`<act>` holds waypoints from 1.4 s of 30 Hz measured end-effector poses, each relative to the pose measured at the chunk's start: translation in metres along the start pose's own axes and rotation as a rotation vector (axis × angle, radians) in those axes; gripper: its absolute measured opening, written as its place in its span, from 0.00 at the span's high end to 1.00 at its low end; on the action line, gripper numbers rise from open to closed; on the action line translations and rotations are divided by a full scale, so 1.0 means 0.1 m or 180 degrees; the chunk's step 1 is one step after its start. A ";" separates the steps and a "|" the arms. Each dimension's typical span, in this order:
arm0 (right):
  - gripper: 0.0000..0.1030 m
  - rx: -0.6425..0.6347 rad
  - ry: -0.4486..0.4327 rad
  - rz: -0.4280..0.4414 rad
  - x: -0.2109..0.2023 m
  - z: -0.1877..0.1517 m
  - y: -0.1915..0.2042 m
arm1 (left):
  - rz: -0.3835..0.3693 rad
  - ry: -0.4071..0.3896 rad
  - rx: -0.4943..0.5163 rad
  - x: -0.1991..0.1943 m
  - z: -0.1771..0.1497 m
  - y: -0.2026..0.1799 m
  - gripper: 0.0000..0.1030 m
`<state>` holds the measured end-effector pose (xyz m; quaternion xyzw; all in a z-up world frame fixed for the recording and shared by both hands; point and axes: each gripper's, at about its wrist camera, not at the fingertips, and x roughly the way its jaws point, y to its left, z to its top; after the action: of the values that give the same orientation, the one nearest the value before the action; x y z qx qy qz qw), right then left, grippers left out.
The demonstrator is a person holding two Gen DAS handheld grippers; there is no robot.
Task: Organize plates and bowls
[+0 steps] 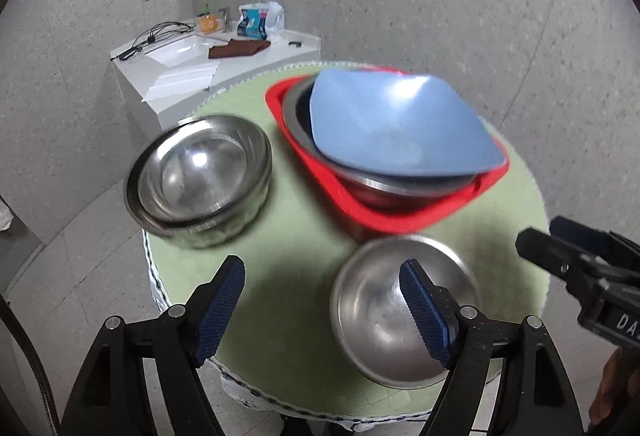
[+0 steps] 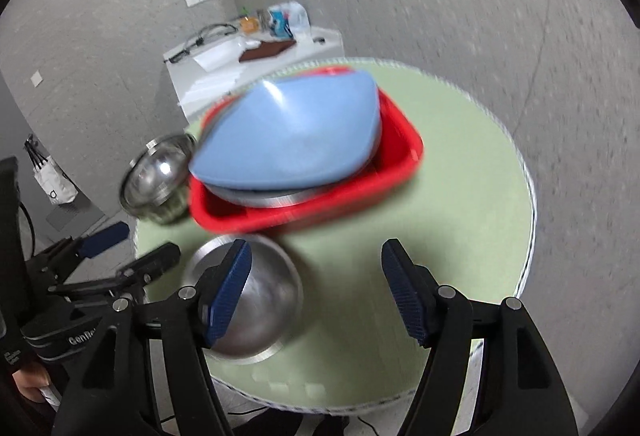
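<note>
A round table with a green cloth (image 1: 288, 236) holds a red square plate (image 1: 384, 220) with a steel bowl (image 1: 384, 188) and a blue square plate (image 1: 400, 124) stacked in it. Two nested steel bowls (image 1: 200, 176) stand at the left. A single steel bowl (image 1: 384, 316) sits near the front edge. My left gripper (image 1: 322, 292) is open and empty above the front of the table, its right finger over the single bowl. My right gripper (image 2: 316, 284) is open and empty, its left finger over that single bowl (image 2: 256, 300). The stack (image 2: 288, 140) lies beyond it.
A white counter (image 1: 168, 76) with a sink, cables, a brown cloth and packets stands behind the table against a grey wall. The right gripper (image 1: 580, 268) shows at the right edge of the left wrist view. A white bag (image 2: 52, 180) sits on the floor at the left.
</note>
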<state>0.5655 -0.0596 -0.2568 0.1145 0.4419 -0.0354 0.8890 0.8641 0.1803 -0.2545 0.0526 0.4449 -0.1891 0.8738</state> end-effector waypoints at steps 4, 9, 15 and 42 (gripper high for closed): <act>0.36 0.0062 0.0243 0.0161 0.24 -0.17 -0.08 | 0.0104 0.0208 0.0043 0.22 -0.10 -0.10 0.42; 0.64 0.0335 0.0736 0.0533 0.70 -0.34 -0.12 | -0.0048 0.0518 0.0053 0.51 -0.11 -0.14 0.79; 0.88 0.0251 0.0780 0.0674 0.68 -0.33 -0.05 | -0.0304 0.0285 0.0228 0.37 -0.08 -0.20 0.88; 0.93 -0.0314 0.0263 0.0873 0.45 0.58 1.14 | -0.0567 -0.0456 -0.0032 -0.23 0.39 1.46 0.87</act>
<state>0.6571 0.0395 -0.2392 0.1313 0.4596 0.1128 0.8711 0.9368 0.3109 -0.2242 -0.0052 0.3851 -0.2671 0.8834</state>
